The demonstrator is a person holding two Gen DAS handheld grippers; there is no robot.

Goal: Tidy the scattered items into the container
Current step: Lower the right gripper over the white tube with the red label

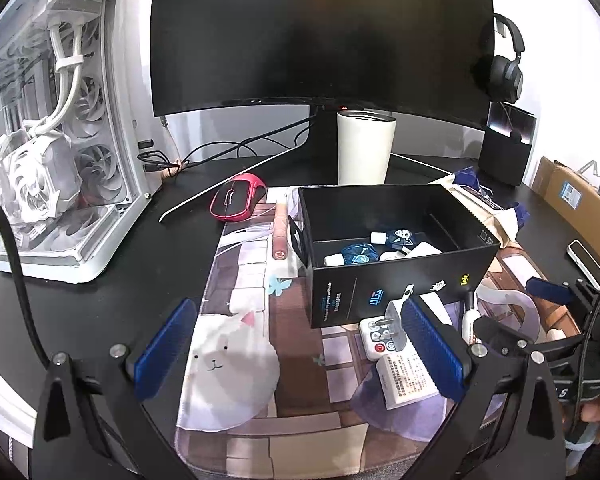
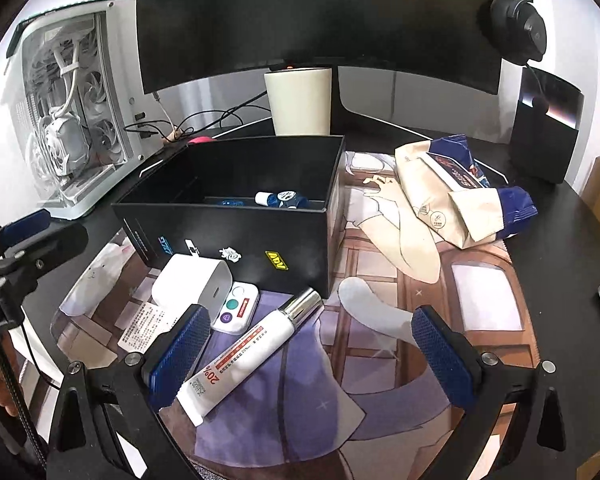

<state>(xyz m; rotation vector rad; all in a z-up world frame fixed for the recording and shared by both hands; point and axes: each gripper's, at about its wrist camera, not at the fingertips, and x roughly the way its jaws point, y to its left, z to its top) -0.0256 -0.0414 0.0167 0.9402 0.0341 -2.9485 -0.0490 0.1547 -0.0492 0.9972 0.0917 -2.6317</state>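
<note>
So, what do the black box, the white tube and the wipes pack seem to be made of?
Black box: probably matte cardboard, judging by its thin straight walls, dull surface and printed logos.
White tube: looks like smooth plastic, with a shiny, metal-looking silver cap that shows bright reflections.
Wipes pack: seems to be soft plastic film, because it is wrinkled and slightly glossy.

The black box (image 2: 236, 216) is open on top, its right part bare. Before its front wall crowd a white charger (image 2: 194, 282), a small case (image 2: 238, 310) and a tube (image 2: 252, 346) — the mat (image 2: 380, 380) lies free rightward, up to the wipes pack (image 2: 452, 196).
</note>
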